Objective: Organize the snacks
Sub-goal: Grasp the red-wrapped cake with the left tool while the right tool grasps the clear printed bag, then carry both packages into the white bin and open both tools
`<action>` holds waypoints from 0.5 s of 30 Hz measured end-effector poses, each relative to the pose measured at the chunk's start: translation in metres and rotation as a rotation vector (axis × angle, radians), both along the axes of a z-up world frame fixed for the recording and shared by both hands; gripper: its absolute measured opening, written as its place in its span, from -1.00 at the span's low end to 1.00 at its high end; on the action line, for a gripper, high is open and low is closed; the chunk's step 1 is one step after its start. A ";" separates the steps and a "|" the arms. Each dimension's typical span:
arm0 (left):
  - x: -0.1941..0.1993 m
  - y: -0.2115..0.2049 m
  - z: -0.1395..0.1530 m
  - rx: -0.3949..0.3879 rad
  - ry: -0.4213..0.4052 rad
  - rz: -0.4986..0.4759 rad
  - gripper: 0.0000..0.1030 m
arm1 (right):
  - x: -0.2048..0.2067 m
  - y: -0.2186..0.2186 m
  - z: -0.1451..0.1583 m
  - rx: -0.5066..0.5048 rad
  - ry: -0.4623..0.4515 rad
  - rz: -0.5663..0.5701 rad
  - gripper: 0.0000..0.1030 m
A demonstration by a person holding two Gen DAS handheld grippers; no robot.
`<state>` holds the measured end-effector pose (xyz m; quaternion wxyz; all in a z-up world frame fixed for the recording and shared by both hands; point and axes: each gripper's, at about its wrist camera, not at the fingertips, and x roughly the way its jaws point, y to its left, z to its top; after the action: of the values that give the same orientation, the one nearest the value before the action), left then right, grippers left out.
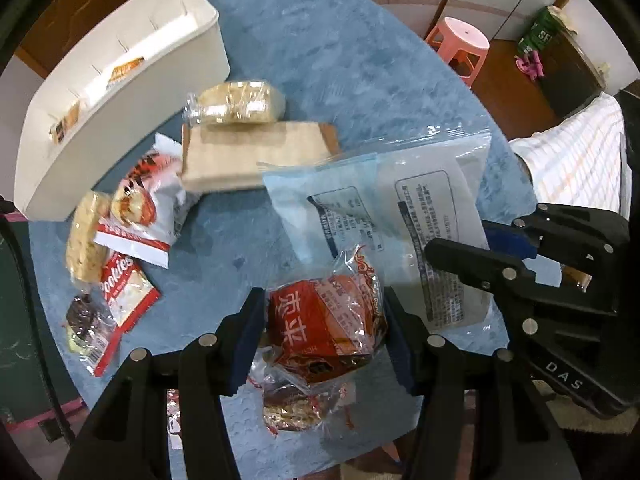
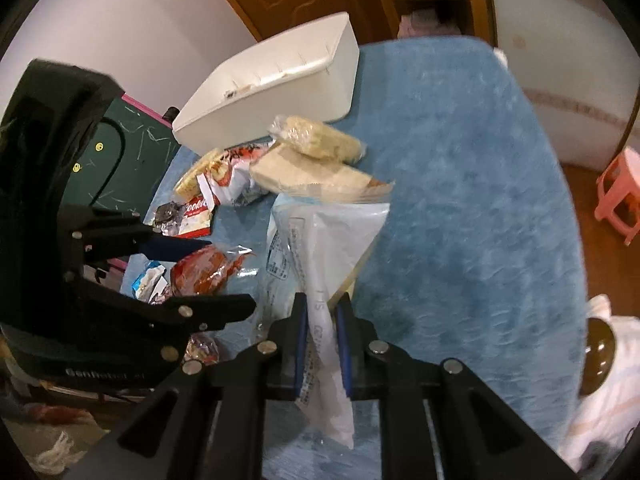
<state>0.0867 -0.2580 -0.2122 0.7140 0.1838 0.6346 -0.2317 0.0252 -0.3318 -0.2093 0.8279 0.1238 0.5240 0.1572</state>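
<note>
My left gripper (image 1: 324, 336) has its two blue-padded fingers (image 1: 250, 340) set wide around a red snack packet (image 1: 320, 328) in clear wrap; the pads sit against its two sides, so I read it as gripped, held near the table's close edge. My right gripper (image 2: 322, 344) is nearly closed, pinching the lower end of a clear zip bag (image 2: 324, 248) that has a pale printed pouch inside. The bag stands up off the blue tablecloth (image 2: 460, 200), its mouth toward the middle of the table. From the left wrist view the same bag (image 1: 400, 208) lies just beside the red packet, with the right gripper (image 1: 472, 256) clamped on its right side.

White divided bin (image 1: 120, 92) sits at the far left corner of the table; two small packets show in its slots. In front of it: a tan flat box (image 1: 256, 156) with a clear-wrapped oat bar (image 1: 240, 104) at its far edge. Along the left edge, a white-and-red biscuit bag (image 1: 148, 208), another oat bar (image 1: 88, 236) leaning across it, a red "Cookies" sachet (image 1: 124, 292), and a dark wrapped sweet (image 1: 84, 320) touching that sachet.

Beneath the red packet, another clear-wrapped snack (image 1: 292, 408) rests at the near edge. Pink stool (image 1: 460, 48) stands on the floor beyond the far edge.
</note>
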 end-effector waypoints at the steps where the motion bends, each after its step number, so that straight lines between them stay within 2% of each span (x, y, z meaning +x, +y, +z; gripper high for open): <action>1: 0.000 -0.001 0.005 -0.001 -0.005 0.000 0.06 | -0.001 -0.002 0.004 -0.008 -0.011 -0.003 -0.75; 7: 0.000 0.009 0.041 -0.032 -0.055 0.013 0.06 | -0.005 -0.014 0.026 -0.040 -0.075 -0.029 -0.77; 15: 0.015 0.021 0.090 -0.091 -0.160 0.080 0.06 | -0.010 -0.015 0.073 -0.061 -0.201 -0.037 -0.77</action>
<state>0.1013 -0.2366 -0.1222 0.7787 0.1435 0.5712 -0.2165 0.0153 -0.3465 -0.1365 0.8824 0.0919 0.4405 0.1375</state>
